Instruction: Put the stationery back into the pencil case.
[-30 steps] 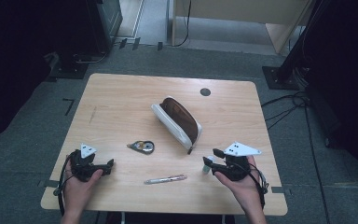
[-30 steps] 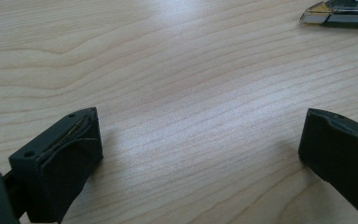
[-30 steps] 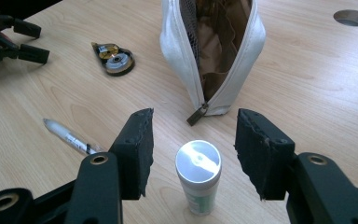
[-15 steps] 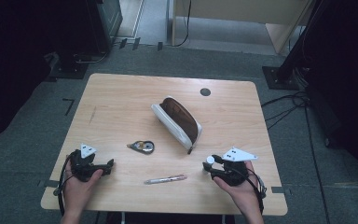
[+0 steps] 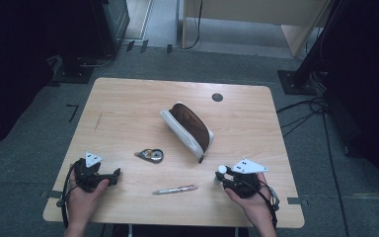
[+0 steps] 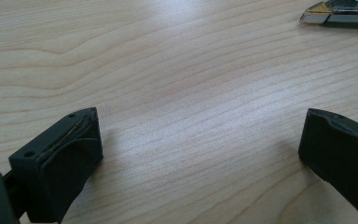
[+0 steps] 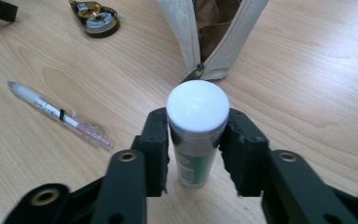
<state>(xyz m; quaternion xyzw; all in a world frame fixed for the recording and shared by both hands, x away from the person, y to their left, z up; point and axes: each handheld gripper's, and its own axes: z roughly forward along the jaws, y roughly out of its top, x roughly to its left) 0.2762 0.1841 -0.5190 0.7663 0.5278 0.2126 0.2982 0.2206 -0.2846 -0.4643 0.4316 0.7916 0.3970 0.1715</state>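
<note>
Resting near the front-left corner of the wooden table (image 5: 128, 103), the left gripper (image 5: 114, 175) sits in the person's left hand (image 5: 81, 200) with its jaws spread wide; the left gripper view has nothing but bare wood grain between them. A grey three-cornered plate rides on top of it and a cable trails off the front edge.

Further right, towards the middle of the table, lies a small correction-tape dispenser (image 5: 150, 155), well apart from both grippers. Just in front of it, closer to the front edge, a clear pen (image 5: 175, 189) lies nearly parallel to that edge. Behind both, around the table's centre, a white pencil case (image 5: 187, 129) with a brown lining lies unzipped, set on a slant with its zipper end pointing at the front-right corner. A small dark round hole cover (image 5: 217, 97) sits near the back edge.

Near the front-right corner, the right gripper (image 7: 193, 147) is held in the person's right hand (image 5: 251, 197). Its jaws have just been closing and now stand narrow, one on each side of a glue stick (image 7: 196, 135) with a white cap and green label, standing upright on the table just in front of the case's zipper end. The pads look to be touching or almost touching its sides; a firm squeeze cannot be told.
</note>
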